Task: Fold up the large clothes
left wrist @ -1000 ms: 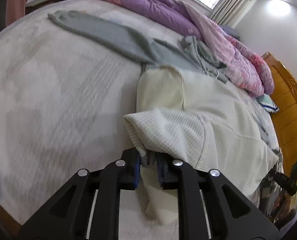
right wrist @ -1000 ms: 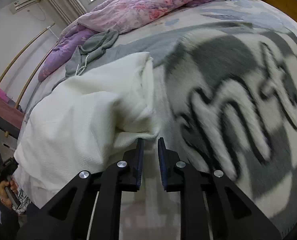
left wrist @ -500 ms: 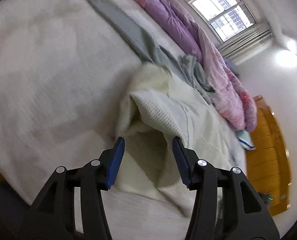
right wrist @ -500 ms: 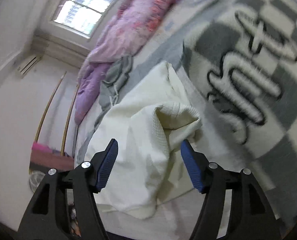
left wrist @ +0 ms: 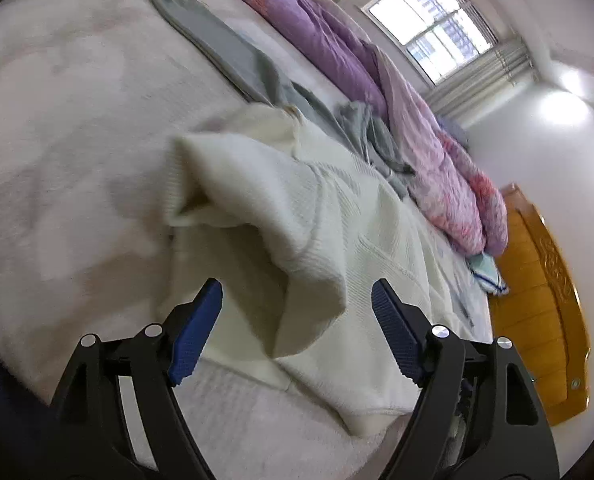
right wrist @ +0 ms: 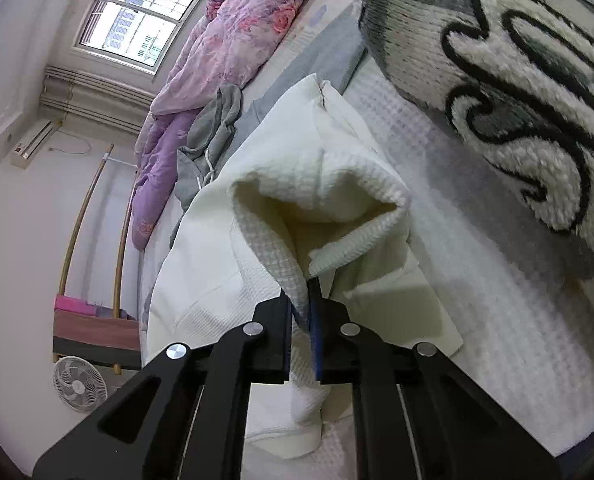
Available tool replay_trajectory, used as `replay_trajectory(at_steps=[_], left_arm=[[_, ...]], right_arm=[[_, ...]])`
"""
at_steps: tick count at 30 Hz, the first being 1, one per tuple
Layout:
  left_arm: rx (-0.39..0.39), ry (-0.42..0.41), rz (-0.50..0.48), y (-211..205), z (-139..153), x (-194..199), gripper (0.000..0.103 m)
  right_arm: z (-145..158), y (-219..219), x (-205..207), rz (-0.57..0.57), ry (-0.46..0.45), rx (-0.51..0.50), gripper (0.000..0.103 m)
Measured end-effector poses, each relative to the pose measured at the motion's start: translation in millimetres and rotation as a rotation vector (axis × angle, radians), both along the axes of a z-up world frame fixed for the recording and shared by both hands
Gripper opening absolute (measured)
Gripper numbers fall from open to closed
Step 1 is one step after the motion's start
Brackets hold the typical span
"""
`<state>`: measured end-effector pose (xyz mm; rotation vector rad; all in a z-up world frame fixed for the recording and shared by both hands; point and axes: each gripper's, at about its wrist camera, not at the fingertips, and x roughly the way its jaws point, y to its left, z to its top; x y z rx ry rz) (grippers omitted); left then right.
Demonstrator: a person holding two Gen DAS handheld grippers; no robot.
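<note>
Left wrist view: left gripper (left wrist: 297,326) jaws have just been opening, now wide and pressing on nothing. The cream waffle-knit garment (left wrist: 337,216) lies on the pale bedspread (left wrist: 57,120); its folded-over flap hangs just ahead, between the blue pads (left wrist: 195,332), apparently clear of both, though blur makes that hard to call.

Right wrist view: right gripper (right wrist: 303,312) jaws have just been closing, now pinched on a cream knit edge. The body runs ahead-left, long axis away from the fingers. The right is the nearer.

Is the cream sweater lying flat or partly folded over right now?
Partly folded: the cream sweater's near end is doubled back, and the right gripper pinches it.
</note>
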<state>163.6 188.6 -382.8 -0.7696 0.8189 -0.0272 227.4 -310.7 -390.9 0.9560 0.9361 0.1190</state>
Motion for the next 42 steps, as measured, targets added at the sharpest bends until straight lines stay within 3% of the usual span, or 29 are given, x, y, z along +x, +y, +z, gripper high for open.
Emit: replay_trajectory(at_steps=[3, 5, 7, 8, 10, 12, 15, 19, 21, 23, 24, 26, 29, 33, 34, 35, 36, 39, 42], left_arm=[[-0.057, 0.019, 0.015, -6.2, -6.3, 14.5, 0.077], [-0.01, -0.007, 0.017, -11.8, 2.7, 20.5, 0.076], [0.094, 0.01, -0.03, -19.6, 7.0, 33.9, 0.048], [0.135, 0.06, -0.049, -19.1, 2.5, 40.7, 0.021], [0.123, 0.095, -0.057, -8.1, -3.9, 40.9, 0.014], [0.161, 0.107, -0.059, 3.8, -3.6, 32.3, 0.012], [0.21, 0.157, -0.051, 19.5, -13.2, 20.8, 0.006], [0.222, 0.222, -0.065, 22.7, -37.4, 23.5, 0.006], [0.237, 0.25, -0.081, 16.8, -42.4, 24.2, 0.007], [0.231, 0.266, -0.08, 18.0, -39.9, 22.3, 0.013], [0.199, 0.286, -0.088, 20.3, -35.7, 18.6, 0.026], [0.163, 0.28, -0.113, 20.9, -26.2, 11.0, 0.038], [0.28, 0.232, -0.149, 13.7, 3.0, -5.3, 0.039], [0.345, 0.131, -0.142, 3.1, 42.1, -6.4, 0.042], [0.347, 0.1, -0.148, -0.5, 49.3, -3.5, 0.049], [0.353, 0.058, -0.165, -4.7, 56.5, 1.9, 0.07], [0.368, 0.026, -0.184, -10.6, 60.6, 11.3, 0.075], [0.405, -0.003, -0.226, -24.1, 53.2, 50.9, 0.075], [0.404, 0.139, -0.282, -27.6, 11.2, 98.4, 0.073]], right_arm=[[1.8, -1.3, -2.3, 0.002, 0.002, 0.003, 0.007], [3.6, 2.2, -1.4, 0.009, -0.003, -0.022, 0.006], [3.7, 3.6, -3.4, 0.013, -0.002, -0.039, 0.005], [4.1, 3.3, -6.5, 0.013, -0.003, -0.042, 0.003], [7.2, 6.6, -12.9, 0.032, -0.007, -0.066, 0.003], [9.4, 12.2, -21.5, 0.059, -0.011, -0.119, 0.003], [-13.5, 18.6, -32.1, 0.085, 0.056, -0.141, 0.003], [-56.7, 20.0, -35.1, 0.083, 0.139, -0.087, 0.004], [-55.0, 18.5, -36.1, 0.084, 0.126, -0.082, 0.006], [-44.6, 20.0, -36.1, 0.112, 0.144, -0.129, 0.007], [-35.5, 21.9, -38.2, 0.136, 0.143, -0.166, 0.007], [-18.5, 25.9, -43.7, 0.188, 0.127, -0.228, 0.007], [12.9, 35.3, -46.7, 0.241, 0.07, -0.319, 0.006], [48.4, 40.5, -32.3, 0.24, -0.023, -0.383, 0.005], [52.1, 40.9, -27.8, 0.239, -0.044, -0.393, 0.005], [54.3, 38.5, -21.0, 0.233, -0.052, -0.406, 0.005], [54.4, 36.8, -9.4, 0.223, -0.059, -0.413, 0.005], [35.3, 35.1, 19.0, 0.214, -0.018, -0.483, 0.005], [-4.1, 31.7, 38.9, 0.25, 0.095, -0.506, 0.0]])
